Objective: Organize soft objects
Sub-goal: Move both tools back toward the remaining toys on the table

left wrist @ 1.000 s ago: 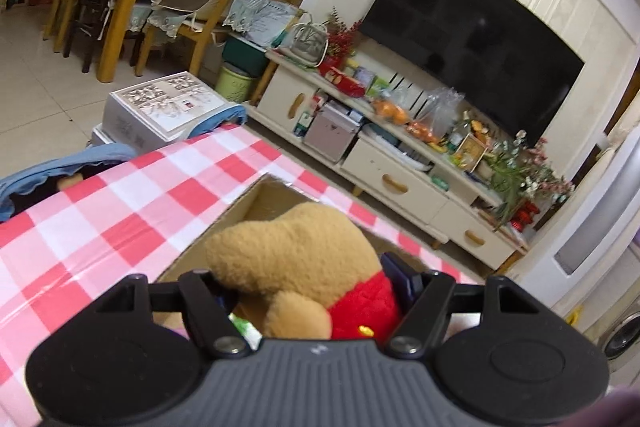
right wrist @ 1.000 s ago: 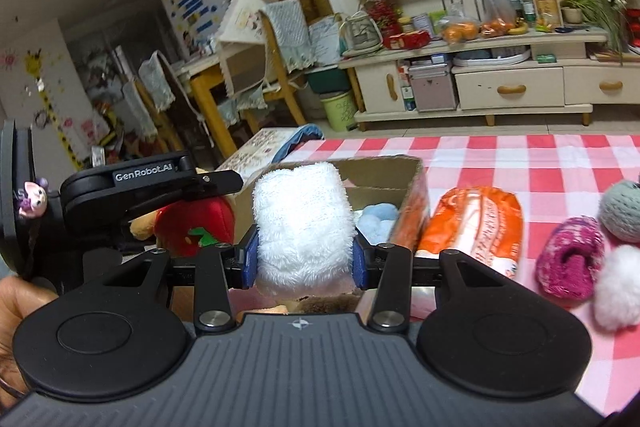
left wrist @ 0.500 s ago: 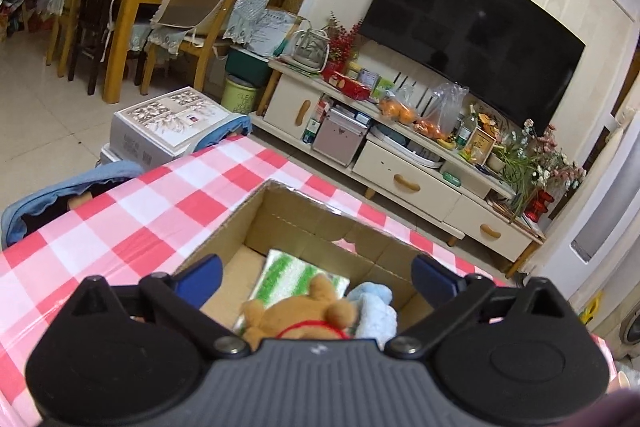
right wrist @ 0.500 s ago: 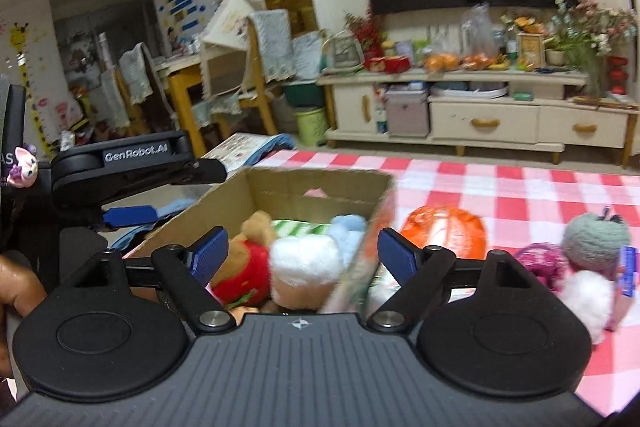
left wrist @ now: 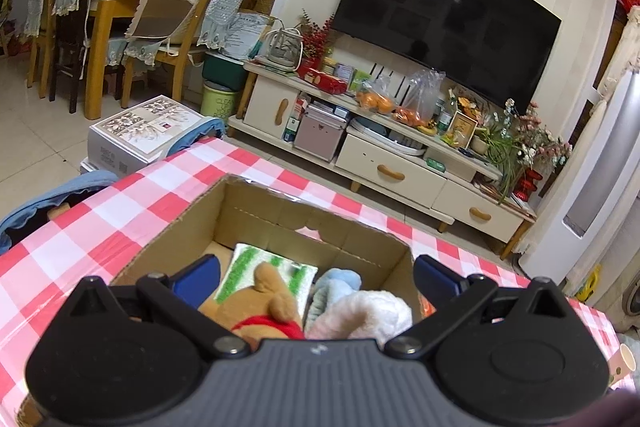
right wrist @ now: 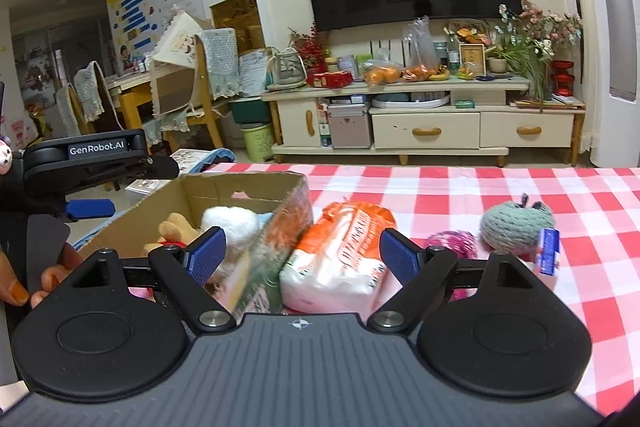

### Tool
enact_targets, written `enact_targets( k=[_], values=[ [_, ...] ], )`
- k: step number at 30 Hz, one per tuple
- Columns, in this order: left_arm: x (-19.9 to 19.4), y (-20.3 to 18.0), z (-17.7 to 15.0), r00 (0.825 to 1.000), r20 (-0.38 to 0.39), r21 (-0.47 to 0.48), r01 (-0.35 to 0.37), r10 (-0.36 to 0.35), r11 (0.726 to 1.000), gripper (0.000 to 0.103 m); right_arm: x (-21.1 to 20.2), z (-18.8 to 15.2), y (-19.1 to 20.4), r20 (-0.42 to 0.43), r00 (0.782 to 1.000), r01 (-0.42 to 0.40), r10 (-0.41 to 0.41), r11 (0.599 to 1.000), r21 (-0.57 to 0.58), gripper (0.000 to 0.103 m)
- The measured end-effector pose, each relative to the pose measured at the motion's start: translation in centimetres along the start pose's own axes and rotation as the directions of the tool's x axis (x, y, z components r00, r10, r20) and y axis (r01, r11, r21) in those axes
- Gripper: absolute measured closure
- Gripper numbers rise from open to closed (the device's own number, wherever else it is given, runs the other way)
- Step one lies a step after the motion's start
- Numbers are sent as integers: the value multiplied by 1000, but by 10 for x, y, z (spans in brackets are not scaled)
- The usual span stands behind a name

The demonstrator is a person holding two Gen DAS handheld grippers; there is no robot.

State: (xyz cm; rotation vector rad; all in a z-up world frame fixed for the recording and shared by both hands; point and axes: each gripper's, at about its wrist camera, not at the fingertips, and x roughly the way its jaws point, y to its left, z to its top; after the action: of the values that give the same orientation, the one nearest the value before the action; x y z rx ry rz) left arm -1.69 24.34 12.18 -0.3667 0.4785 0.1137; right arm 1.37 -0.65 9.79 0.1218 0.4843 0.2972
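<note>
Both tongs, clamped a second ago on a plush bear (left) and a white fluffy piece (right), now stand spread wide with nothing between the pads. Bear and white piece have dropped into the cardboard box (left wrist: 276, 223). Right tongs have also swung away from the box toward the items lying loose on the table.

Left tongs (left wrist: 316, 277): spread, empty, hovering over the box's near side. Right tongs (right wrist: 302, 255): spread, empty, lined up on the box's corner and the orange packet just beside it.

Progress, as a judgement: roughly half done. Box sits on the red-checked table (left wrist: 100, 211) near its far edge.

In the box, counted from the left wrist view:
- one brown plush bear (left wrist: 262, 297) with red shirt
- one white fluffy piece (left wrist: 368, 313)
- one light blue soft thing (left wrist: 336, 285), partly hidden
- one green-and-white striped cloth (left wrist: 260, 261) lying flat on the bottom

Four in total, as far as visible; more could lie hidden under them.

Still out on the table, right wrist view:
- one orange-and-white soft packet (right wrist: 340, 255), touching the box's outer wall
- one pink woolly ball (right wrist: 452, 241), partly behind the right finger
- one grey-green woolly ball (right wrist: 516, 227), just beside the pink one
- one small blue-and-white item (right wrist: 548, 251) at the grey ball's side; what it is, cannot tell

Orange packet looks the likely next pick, being nearest the right tongs.
</note>
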Motion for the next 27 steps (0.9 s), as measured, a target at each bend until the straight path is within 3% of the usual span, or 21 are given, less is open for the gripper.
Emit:
enact_targets(
  k=[27],
  values=[
    [2, -57, -21, 999, -34, 123, 43, -39, 991, 1, -31, -15, -18, 1, 997, 81, -81, 995, 60, 0]
  ],
)
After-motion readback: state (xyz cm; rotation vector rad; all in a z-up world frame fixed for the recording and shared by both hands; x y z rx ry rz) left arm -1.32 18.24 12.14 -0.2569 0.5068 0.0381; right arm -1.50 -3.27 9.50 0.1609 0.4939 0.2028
